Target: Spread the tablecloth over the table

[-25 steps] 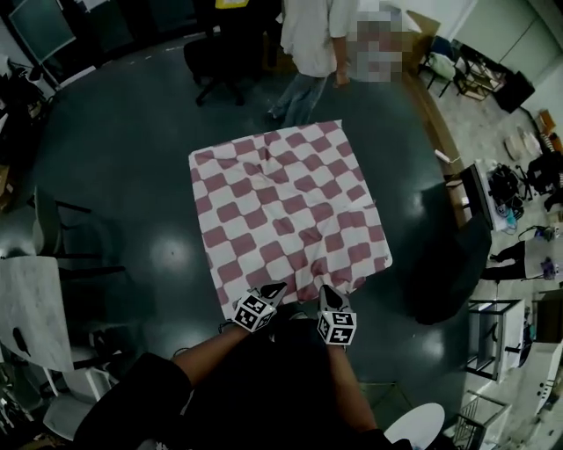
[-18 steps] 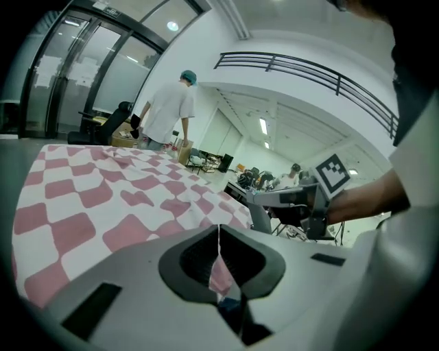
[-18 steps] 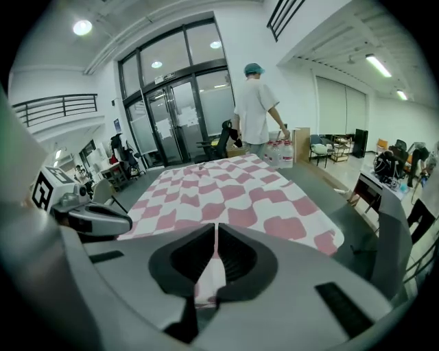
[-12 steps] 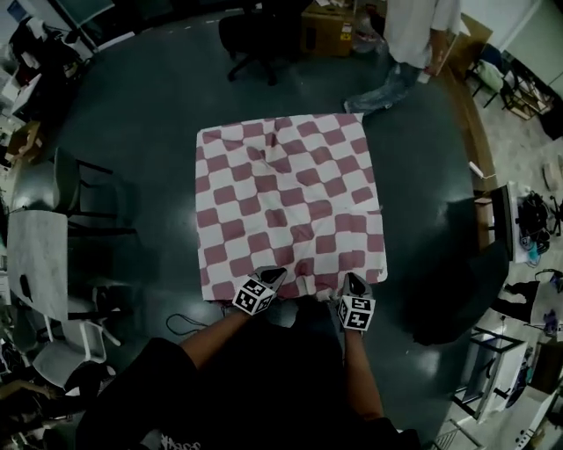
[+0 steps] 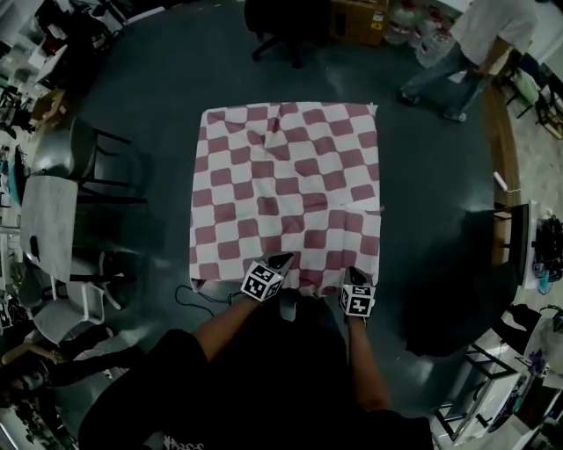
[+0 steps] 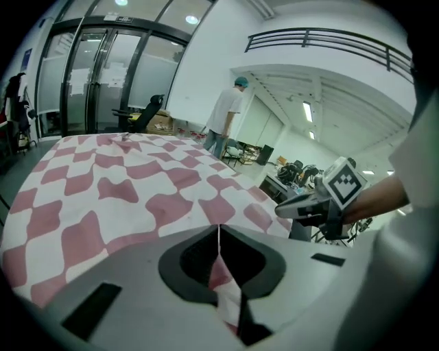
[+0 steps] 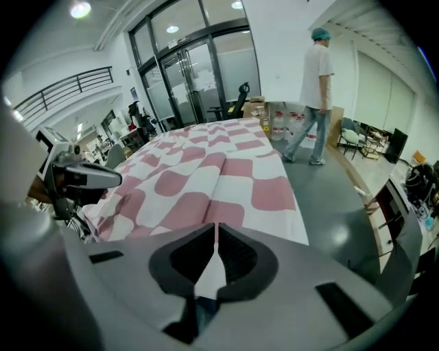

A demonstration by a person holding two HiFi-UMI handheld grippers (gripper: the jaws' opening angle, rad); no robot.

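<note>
The red-and-white chequered tablecloth (image 5: 286, 193) lies spread out nearly square over the table, which it hides completely in the head view. Its surface is mostly flat, with a few soft creases near the far edge and one fold line running across the right half. Along the near edge, the left tongs (image 5: 280, 261) are closed on the cloth: in the left gripper view a pinch of red and white fabric sits squeezed between the jaws. The right tongs (image 5: 354, 274) are likewise clamped on the same edge, further to the right, with a fold of white fabric caught between the jaws in the right gripper view. The two tongs are near each other, both inside the cloth's near corners, and each shows in the other's view beside the cloth. The wearer's bare forearms (image 5: 224, 321) reach down to them from dark sleeves. A thin cable (image 5: 198, 297) lies on the dark, glossy floor (image 5: 132, 79) by the near left corner. A grey chair (image 5: 84, 158) stands to the left, well apart. Beyond the far edge are an office chair (image 5: 281, 22) and a cardboard box (image 5: 359, 18), and a person in a white top (image 5: 479, 48) is at the far right.
</note>
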